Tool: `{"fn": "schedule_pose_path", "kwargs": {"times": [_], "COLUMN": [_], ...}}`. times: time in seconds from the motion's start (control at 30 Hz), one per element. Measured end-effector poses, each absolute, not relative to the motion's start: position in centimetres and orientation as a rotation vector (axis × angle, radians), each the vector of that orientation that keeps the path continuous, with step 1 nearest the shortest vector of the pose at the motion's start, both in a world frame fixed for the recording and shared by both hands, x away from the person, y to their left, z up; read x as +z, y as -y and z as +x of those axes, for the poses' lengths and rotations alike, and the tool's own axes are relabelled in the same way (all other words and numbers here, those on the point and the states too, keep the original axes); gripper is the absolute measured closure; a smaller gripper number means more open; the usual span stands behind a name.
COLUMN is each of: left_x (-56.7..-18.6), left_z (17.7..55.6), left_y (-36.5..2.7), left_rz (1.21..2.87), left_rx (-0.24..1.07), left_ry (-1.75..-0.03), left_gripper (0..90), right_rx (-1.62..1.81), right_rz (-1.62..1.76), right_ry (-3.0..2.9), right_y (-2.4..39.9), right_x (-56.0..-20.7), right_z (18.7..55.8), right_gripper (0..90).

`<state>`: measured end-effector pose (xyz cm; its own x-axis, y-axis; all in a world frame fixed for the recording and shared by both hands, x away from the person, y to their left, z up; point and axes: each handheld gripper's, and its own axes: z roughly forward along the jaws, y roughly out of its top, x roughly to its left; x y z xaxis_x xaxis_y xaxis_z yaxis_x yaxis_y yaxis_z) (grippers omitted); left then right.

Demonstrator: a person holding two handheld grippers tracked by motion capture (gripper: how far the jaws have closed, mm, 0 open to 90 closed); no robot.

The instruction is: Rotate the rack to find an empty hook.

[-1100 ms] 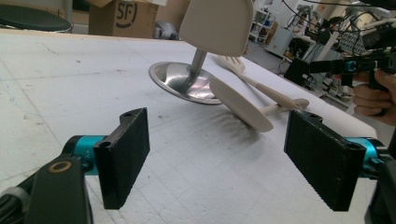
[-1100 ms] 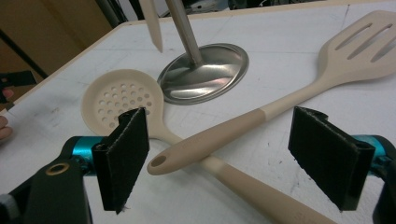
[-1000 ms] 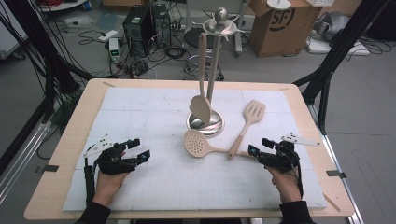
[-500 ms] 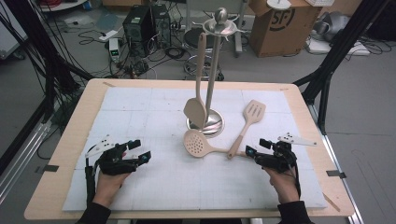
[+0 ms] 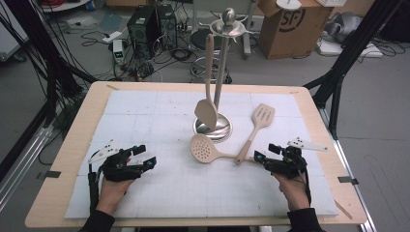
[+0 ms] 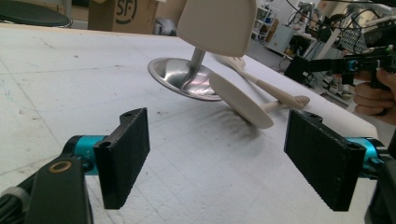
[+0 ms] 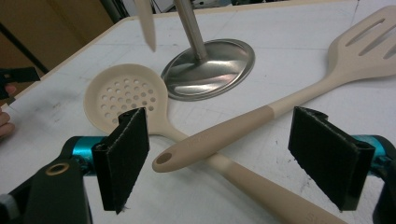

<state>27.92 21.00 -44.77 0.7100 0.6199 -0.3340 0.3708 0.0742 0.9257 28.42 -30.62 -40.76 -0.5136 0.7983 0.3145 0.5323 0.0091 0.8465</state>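
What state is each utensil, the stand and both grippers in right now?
Left gripper: open, empty, resting on the mat.
Right gripper: open, handle ends between its jaws.
Slotted turner: flat, handle crossing over the skimmer's.
Skimmer: lying flat beside the stand base.
Solid spatula: hanging from the stand.
Stand: upright.

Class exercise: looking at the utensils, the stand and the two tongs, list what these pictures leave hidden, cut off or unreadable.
- Slotted turner: head tip cut off by the right gripper view's edge.
- Skimmer: handle end cut off at that view's bottom edge.
- Hanging spoon: handle cut off by the left gripper view's top edge.
- Handle lettering: too blurred to read.
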Motion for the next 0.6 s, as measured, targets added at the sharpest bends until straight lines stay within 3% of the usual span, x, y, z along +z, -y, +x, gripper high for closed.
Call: {"fn": "schedule_pose_path", "kwargs": {"times": [0.2,0.33,0.47,0.6], "left_x": [-44.8,-44.8,-44.9,-45.0], "left_z": [27.9,28.0,28.1,28.1], "left_y": [-21.1,-21.1,-21.0,-21.0], "left_rz": [1.535,1.539,1.548,1.55], "left_rx": [0.228,0.228,0.222,0.228], "left_ry": [-0.844,-0.845,-0.847,-0.848], "left_gripper": [22.9,22.9,22.9,22.9], "right_rx": [1.558,1.575,1.59,1.629], "right_rz": [1.382,1.376,1.369,1.335], "right_ry": [-1.991,-1.962,-1.932,-1.904], "right_y": [30.4,29.8,29.1,28.5], "right_x": [-40.1,-39.3,-38.4,-37.0], "right_z": [28.6,29.0,29.6,30.0], "right_gripper": [19.8,26.4,38.8,58.1]}}
